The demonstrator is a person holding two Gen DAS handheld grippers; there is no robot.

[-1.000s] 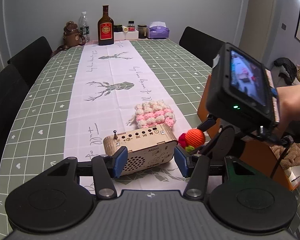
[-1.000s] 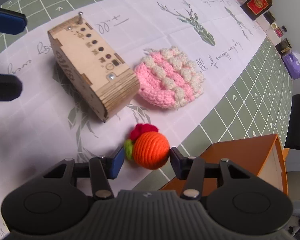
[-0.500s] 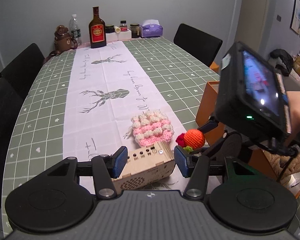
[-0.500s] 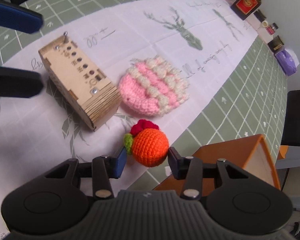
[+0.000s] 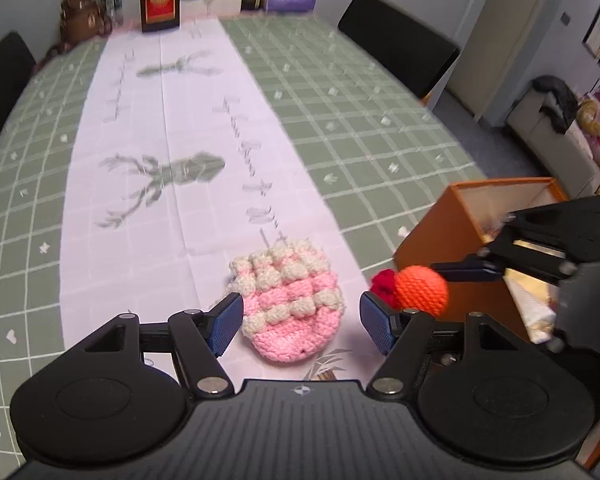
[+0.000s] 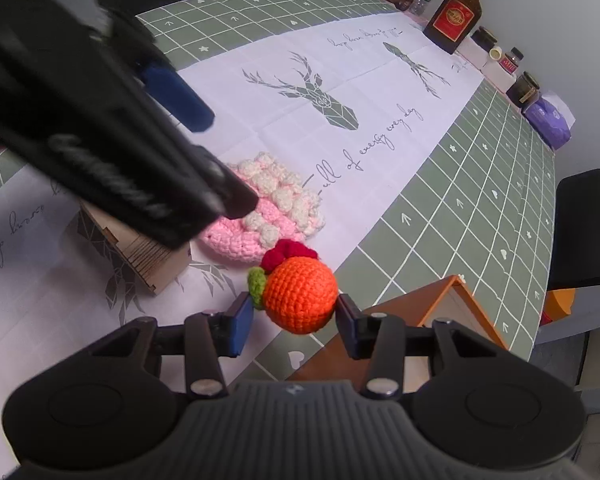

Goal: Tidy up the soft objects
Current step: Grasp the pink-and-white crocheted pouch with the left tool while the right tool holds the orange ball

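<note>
The right hand-held gripper (image 6: 294, 322) grasps the orange crochet ball (image 6: 300, 295), lifted off the tabletop (image 6: 480, 184) beside the orange box (image 6: 416, 308). The left hand-held gripper (image 5: 302, 322) is released, its jaws having just been opening, with the pink crochet pouch (image 5: 290, 304) lying on the white runner (image 5: 172, 120) between them. A wooden radio (image 6: 140, 252) sits beside the pouch.

Orange crocheted ball (image 6: 301, 298) with a green leaf and a red tuft, clamped between two blue pads, lifted off the table beside an orange box (image 5: 466, 216). Pink-and-cream crocheted pouch (image 5: 290, 304), round and bobbled, lying flat on the white runner.
</note>
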